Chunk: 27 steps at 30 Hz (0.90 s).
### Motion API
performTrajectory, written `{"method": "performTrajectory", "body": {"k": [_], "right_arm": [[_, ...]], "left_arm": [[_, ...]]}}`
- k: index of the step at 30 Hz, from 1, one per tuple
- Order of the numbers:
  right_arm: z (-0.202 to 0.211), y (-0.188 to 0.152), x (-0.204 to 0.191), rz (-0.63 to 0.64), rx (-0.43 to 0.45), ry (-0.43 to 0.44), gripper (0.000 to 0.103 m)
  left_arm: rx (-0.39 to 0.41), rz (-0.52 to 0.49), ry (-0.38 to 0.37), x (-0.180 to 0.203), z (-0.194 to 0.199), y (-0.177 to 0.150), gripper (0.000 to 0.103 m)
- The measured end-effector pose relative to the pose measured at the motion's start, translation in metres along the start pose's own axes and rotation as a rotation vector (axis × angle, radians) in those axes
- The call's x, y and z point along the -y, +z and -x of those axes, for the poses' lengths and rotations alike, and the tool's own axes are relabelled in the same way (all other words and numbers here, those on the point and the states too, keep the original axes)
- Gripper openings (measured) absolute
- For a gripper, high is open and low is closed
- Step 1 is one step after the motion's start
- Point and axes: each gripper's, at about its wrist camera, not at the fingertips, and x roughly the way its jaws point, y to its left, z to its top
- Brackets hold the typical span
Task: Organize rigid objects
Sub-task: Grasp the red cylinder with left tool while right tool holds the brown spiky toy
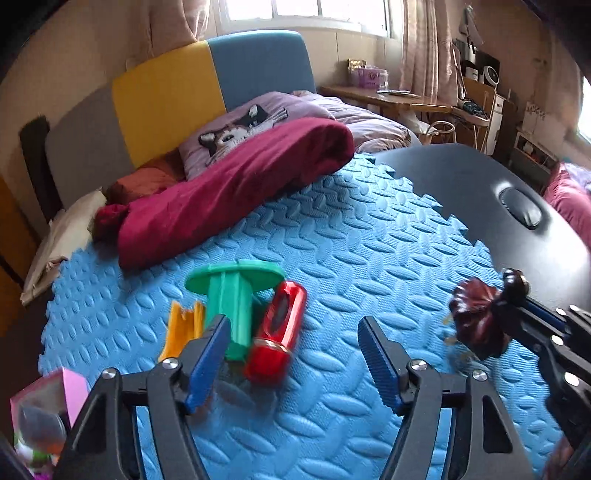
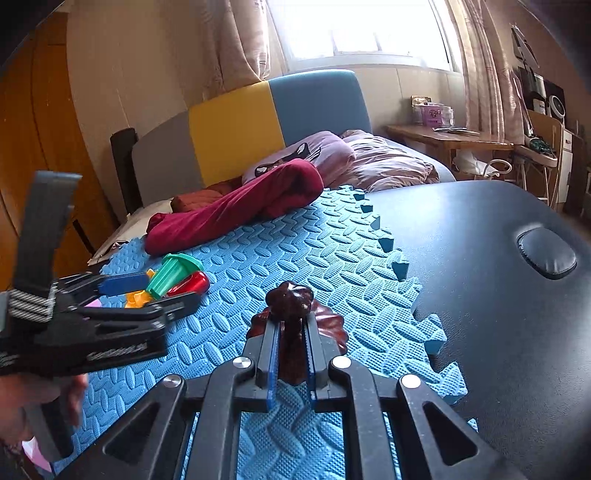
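A wooden wardrobe (image 2: 33, 129) fills the far left of the right wrist view. Lower left, the left gripper (image 1: 291, 354) stands partly open with nothing between its pads, above a blue foam puzzle mat (image 1: 332, 240). Near it lie a green plastic spool (image 1: 236, 295), a red glossy cylinder (image 1: 277, 339) and an orange plastic piece (image 1: 181, 328). At centre, the right gripper (image 2: 291, 354) is clamped on a dark brown carved wooden ornament (image 2: 290, 299). A dark padded table (image 2: 498, 277) fills the right, a bright window (image 2: 362, 29) above.

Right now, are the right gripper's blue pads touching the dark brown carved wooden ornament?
Touching. The right wrist view shows the right gripper with both pads pressed against the ornament's stem.
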Motion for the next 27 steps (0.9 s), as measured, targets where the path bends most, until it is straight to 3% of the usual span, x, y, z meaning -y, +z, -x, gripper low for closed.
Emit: {"method": "performTrajectory", "body": {"k": [8,16,26,27], "right_arm": [[0.001,0.000,0.007,-0.039,0.005,0.017,0.011],[0.001,0.000,0.005,-0.026,0.000,0.016,0.011],[0.000,-0.001,0.001,-0.011,-0.004,0.011,0.011],[0.000,-0.001,0.001,-0.011,-0.005,0.012,0.011]], "left_arm": [[0.006,-0.085,-0.007,0.006,-0.011,0.011,0.059],[0.016,-0.165,0.039,0.012,-0.016,0.011,0.059],[0.044,-0.193,-0.029,0.009,-0.006,0.005,0.055],[0.032,-0.198,0.002,0.008,-0.009,0.005,0.055]]}}
